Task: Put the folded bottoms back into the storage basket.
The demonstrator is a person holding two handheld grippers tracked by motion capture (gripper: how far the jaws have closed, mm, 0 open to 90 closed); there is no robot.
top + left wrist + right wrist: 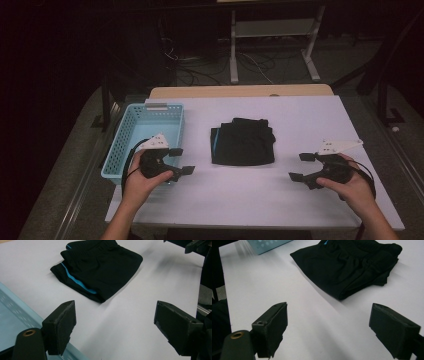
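From the high view, a folded black garment (243, 141) lay mid-worktop (300, 120), between the left gripper (181, 161) and the right gripper (301, 166), well apart from both. A blue basket (114, 155) stood at the worktop's left edge, just beside the left gripper. In the left gripper view, the jaws stood wide apart and held nothing; the garment (100, 270), showing a blue stripe, lay ahead of them, the basket (15, 317) at lower left. In the right gripper view, the jaws were likewise spread wide and empty, the garment (352, 267) ahead of them.
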